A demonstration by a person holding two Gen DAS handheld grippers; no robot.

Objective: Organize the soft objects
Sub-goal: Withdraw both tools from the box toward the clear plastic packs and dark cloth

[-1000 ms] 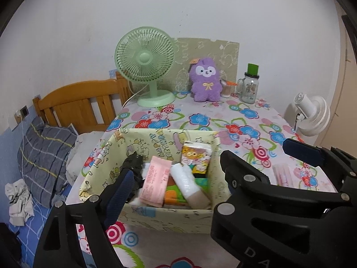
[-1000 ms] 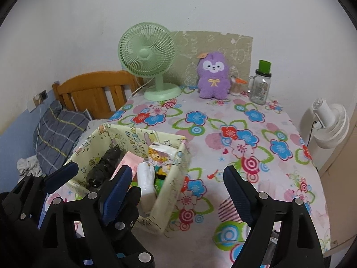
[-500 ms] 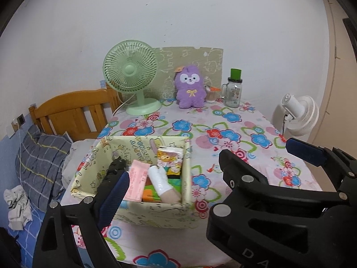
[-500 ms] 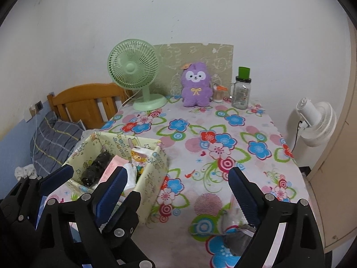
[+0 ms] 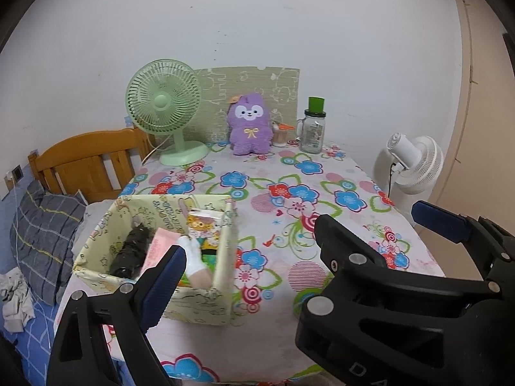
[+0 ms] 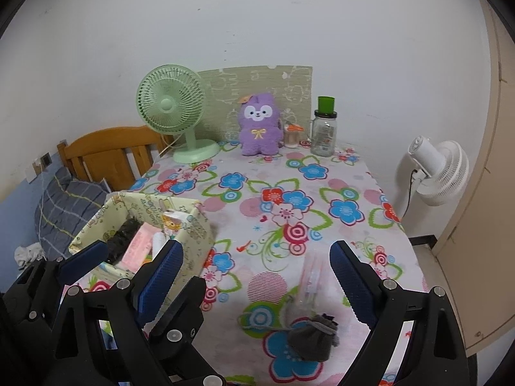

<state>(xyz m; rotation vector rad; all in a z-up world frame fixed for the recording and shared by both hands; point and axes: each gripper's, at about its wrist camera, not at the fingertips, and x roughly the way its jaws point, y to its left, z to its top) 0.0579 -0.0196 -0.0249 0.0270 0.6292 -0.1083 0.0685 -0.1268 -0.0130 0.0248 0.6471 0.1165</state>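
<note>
My right gripper [image 6: 256, 276] has just been opening and stands spread, nothing between its pads. A grey pouch [image 6: 312, 341] lies low between them beside what may be a clear packet [image 6: 309, 284]. My left gripper [image 5: 296, 251] has likewise been opening, empty. The box [image 5: 222, 267] with a pink pack [image 5: 157, 247] sits by my left finger.

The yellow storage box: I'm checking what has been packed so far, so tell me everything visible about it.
The yellow storage box is an open-topped, soft-sided fabric bin, pale yellow with cartoon prints. It sits upright near the left front edge of the floral tablecloth. Inside are a dark rolled item, a pink packet, a white sock-like piece and a cartoon-printed pack standing upright. Nothing grips it; the open left hand-held gripper is apart from it.
</note>
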